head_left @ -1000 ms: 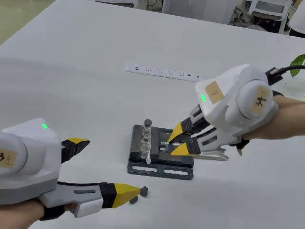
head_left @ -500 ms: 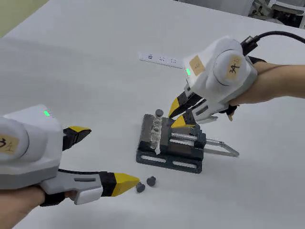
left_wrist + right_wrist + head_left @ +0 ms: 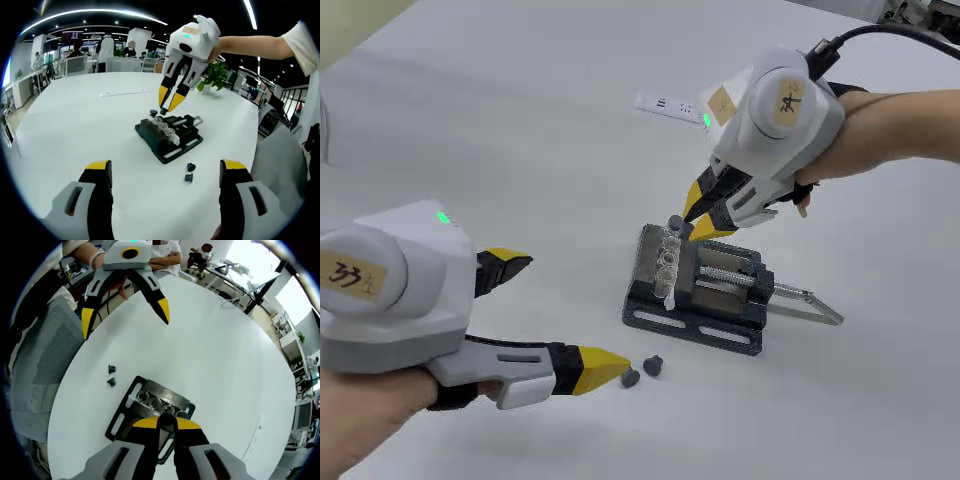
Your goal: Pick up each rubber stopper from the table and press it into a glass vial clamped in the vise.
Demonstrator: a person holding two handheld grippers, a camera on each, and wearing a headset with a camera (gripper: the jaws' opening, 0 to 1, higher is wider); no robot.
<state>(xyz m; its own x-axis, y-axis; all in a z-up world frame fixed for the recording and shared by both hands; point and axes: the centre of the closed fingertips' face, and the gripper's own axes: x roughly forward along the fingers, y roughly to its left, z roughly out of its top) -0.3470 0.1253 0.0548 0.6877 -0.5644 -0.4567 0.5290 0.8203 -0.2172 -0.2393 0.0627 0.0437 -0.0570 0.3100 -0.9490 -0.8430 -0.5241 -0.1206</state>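
Head view: your right gripper (image 3: 697, 224) has moved up from beside the black metal vise (image 3: 720, 312) to the dark grey rubber stopper (image 3: 676, 223) atop the end clear glass vial (image 3: 668, 265). Left gripper view: left gripper (image 3: 165, 165) wide open, empty; 2 loose grey stoppers (image 3: 190, 166) ahead. Right gripper view: jaws nearly shut, grip unclear, prob pressing now

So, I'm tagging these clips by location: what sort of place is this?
Probably an open-plan office or lab: a large white table, a mesh office chair, people at the far desks, and long ceiling light strips.
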